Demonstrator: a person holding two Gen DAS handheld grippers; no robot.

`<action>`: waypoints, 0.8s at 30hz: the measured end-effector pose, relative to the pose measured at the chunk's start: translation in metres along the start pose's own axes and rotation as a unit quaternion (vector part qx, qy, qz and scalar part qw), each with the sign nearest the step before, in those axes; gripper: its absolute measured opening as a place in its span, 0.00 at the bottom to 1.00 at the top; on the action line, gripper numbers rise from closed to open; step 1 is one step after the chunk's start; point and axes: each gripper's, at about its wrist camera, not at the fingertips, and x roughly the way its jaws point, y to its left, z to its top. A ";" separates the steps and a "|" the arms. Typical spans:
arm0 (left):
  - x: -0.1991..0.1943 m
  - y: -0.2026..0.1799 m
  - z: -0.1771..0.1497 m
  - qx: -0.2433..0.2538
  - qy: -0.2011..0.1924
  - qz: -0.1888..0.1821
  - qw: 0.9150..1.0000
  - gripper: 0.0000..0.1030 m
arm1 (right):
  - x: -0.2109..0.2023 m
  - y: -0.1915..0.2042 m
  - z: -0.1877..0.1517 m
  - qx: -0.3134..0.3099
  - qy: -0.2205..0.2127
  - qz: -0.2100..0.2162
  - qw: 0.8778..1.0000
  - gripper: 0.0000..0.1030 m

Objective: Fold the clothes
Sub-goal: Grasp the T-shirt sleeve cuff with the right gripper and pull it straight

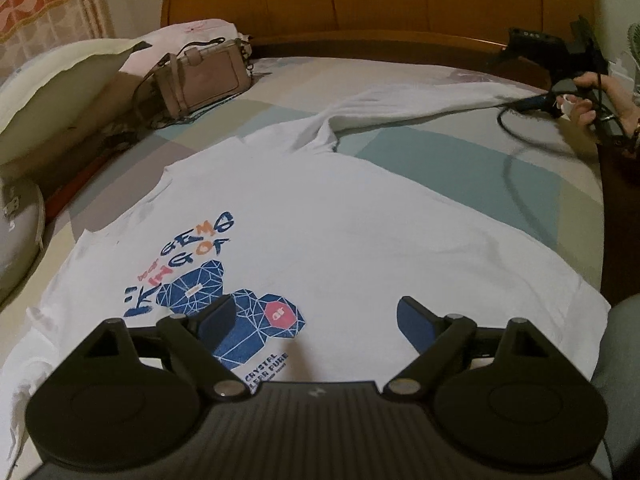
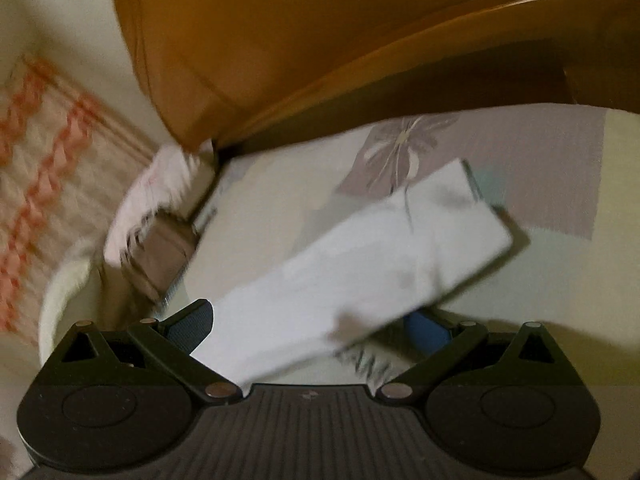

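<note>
The left claw (image 1: 316, 316) stood wide open above the white T-shirt (image 1: 340, 216), holding nothing. The right claw (image 2: 308, 324) stood wide, the sleeve (image 2: 360, 264) lying between its fingers.

The white T-shirt (image 1: 340, 240) reads "GEMS", "KING OF" and, lower down, "CRYSTAL CLEAR PURE" in blue print.
</note>
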 end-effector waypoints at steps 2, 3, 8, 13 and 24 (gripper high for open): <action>0.000 0.000 -0.001 -0.001 0.000 0.001 1.000 0.85 | 0.001 -0.004 0.006 0.015 -0.016 -0.007 1.000 0.88; 0.000 0.000 -0.002 -0.001 0.000 0.003 1.000 0.85 | 0.003 -0.002 0.009 0.007 -0.016 -0.017 1.000 0.66; -0.001 0.006 -0.003 -0.009 0.002 0.007 1.000 0.85 | 0.010 0.005 0.023 -0.035 -0.019 -0.068 0.997 0.11; -0.003 0.011 -0.003 -0.014 0.000 0.013 1.000 0.85 | 0.017 0.013 0.036 -0.077 -0.022 -0.118 0.990 0.10; -0.006 0.019 -0.007 -0.020 -0.004 0.019 1.000 0.85 | 0.027 0.013 0.058 -0.124 0.009 -0.193 0.973 0.17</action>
